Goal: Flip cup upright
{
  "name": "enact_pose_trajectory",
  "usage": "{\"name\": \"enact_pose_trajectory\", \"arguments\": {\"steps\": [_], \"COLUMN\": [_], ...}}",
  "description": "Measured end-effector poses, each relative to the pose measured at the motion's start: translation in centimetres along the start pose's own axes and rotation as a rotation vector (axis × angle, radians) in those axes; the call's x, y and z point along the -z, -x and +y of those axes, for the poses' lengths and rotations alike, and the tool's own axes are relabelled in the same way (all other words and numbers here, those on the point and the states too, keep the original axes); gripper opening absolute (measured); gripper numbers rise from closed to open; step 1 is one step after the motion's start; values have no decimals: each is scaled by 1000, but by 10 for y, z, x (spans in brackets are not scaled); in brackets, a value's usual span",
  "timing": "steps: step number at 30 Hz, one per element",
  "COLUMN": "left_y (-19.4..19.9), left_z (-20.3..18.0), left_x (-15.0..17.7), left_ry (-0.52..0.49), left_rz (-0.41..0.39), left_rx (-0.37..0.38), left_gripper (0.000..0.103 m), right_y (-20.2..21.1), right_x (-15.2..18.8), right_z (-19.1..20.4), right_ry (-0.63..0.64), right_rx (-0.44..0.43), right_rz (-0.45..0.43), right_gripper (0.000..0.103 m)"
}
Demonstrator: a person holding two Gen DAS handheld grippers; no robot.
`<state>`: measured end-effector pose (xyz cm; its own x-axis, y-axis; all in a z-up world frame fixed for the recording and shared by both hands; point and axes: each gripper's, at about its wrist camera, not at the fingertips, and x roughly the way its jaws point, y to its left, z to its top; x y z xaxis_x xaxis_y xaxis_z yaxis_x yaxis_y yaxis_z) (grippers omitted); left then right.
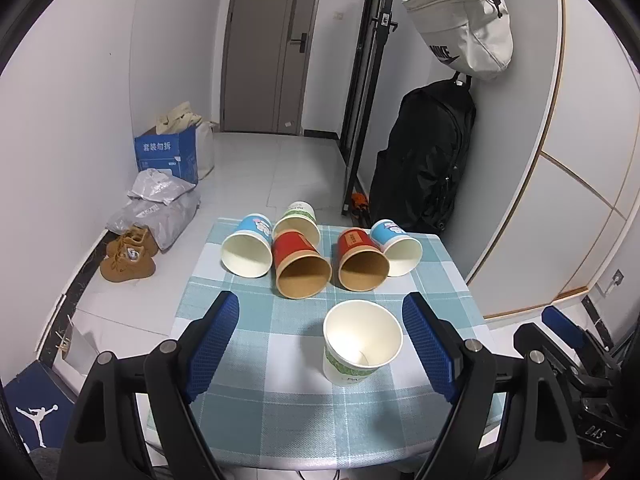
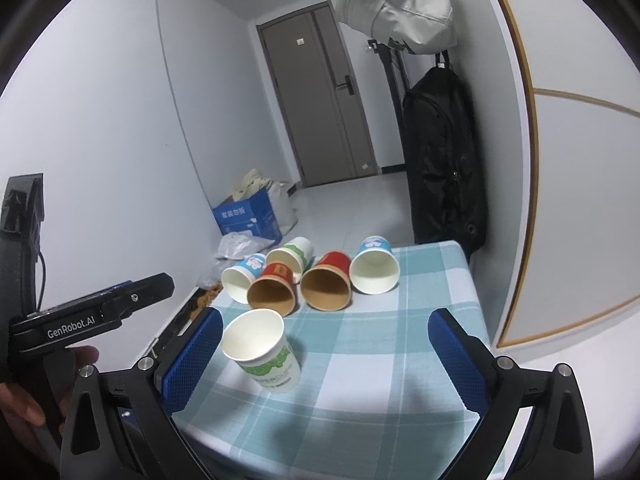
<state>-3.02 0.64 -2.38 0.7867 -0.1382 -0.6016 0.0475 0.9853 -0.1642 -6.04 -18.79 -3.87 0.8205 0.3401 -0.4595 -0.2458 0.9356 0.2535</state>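
A white cup with a green band (image 1: 360,344) (image 2: 264,350) stands upright on the checked tablecloth (image 1: 256,344). Behind it several cups lie on their sides, mouths toward me: a blue one (image 1: 248,254), a white-green one (image 1: 298,218), two red ones (image 1: 300,266) (image 1: 360,260) and another blue one (image 1: 396,248). My left gripper (image 1: 320,344) is open above the near table, the upright cup between its fingers, untouched. My right gripper (image 2: 324,354) is open, the upright cup just inside its left finger.
The small table (image 2: 440,264) has edges close on all sides. On the floor at left lie brown shoes (image 1: 128,256), plastic bags (image 1: 160,200) and a blue box (image 1: 168,152). A black backpack (image 1: 424,160) hangs at right.
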Motion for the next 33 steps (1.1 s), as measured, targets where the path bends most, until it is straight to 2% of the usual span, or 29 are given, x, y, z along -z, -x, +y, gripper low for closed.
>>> {"name": "enact_pose_trajectory", "arguments": {"steps": [5,9,33], "left_y": [-1,2,0], "left_z": [1,-2,-3], "left_x": [0,0,1], "left_ry": [8,-11,-14], "left_rz": [19,-1,7], "left_rx": [26,15,6], "left_gripper": [81,81,81], "right_y": [-1,-1,-2], "right_x": [0,0,0], "right_z": [0,-1,-3], "right_ry": [-3,-1,-15], "right_rx": [0,3,7], "right_rz": [1,6,15], "right_gripper": [103,103,103]}}
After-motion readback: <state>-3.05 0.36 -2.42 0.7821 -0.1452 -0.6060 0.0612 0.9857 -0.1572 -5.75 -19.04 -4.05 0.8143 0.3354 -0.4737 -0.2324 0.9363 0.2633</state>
